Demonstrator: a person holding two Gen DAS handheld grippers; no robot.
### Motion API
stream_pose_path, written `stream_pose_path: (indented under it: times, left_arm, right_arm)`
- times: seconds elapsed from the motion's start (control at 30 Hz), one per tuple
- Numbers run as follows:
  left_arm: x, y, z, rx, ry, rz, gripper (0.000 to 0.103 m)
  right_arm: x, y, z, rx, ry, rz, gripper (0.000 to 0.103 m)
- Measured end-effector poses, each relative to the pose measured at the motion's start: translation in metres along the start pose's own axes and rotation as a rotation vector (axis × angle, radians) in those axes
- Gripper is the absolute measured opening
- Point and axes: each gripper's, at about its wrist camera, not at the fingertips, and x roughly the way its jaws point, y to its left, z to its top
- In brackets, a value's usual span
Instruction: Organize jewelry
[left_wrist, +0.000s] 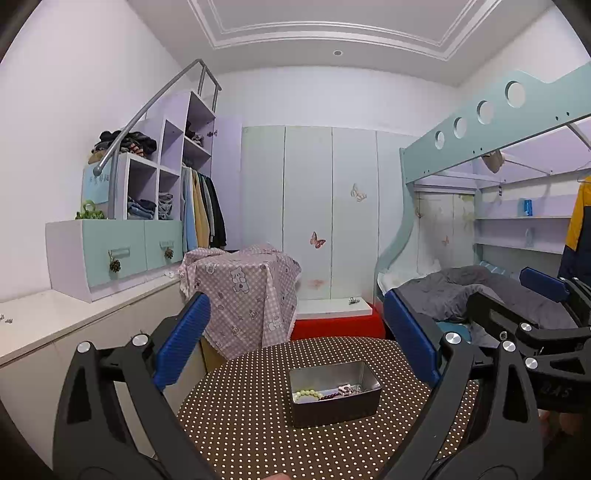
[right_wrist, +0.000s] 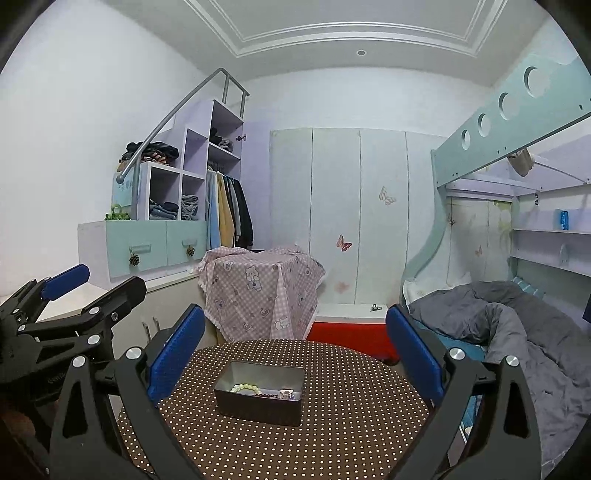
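A rectangular metal tin (left_wrist: 364, 373) (right_wrist: 291, 373) stands on the round table with the brown dotted cloth (left_wrist: 240, 417) (right_wrist: 351, 413). Inside lie a pale green bead bracelet (left_wrist: 306, 393) (right_wrist: 245, 388), a dark red bead bracelet (left_wrist: 330, 397) (right_wrist: 267, 396) and a small pinkish piece (left_wrist: 347, 388) (right_wrist: 286, 393). My left gripper (left_wrist: 295, 347) is open and empty, held above the table in front of the tin. My right gripper (right_wrist: 295, 349) is open and empty at about the same height. Each gripper shows at the edge of the other's view: the right one (left_wrist: 517, 295), the left one (right_wrist: 107, 280).
A stool under a pink checked cloth (left_wrist: 243, 288) (right_wrist: 258, 291) stands behind the table. A red box with a white top (left_wrist: 336, 314) (right_wrist: 351, 325) is beside it. A bed with a grey duvet (right_wrist: 517, 325) lies right, white cabinets (left_wrist: 74, 325) left.
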Motion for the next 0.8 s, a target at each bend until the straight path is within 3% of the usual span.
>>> stream_pose_path:
  times: [0.8]
  left_arm:
    - [0.0044,-0.0012,-0.0047,0.03,-0.042,-0.01,0.093]
  right_arm:
    - [0.0005,0.0007,-0.0042,0.0,0.013,-0.032,0.095]
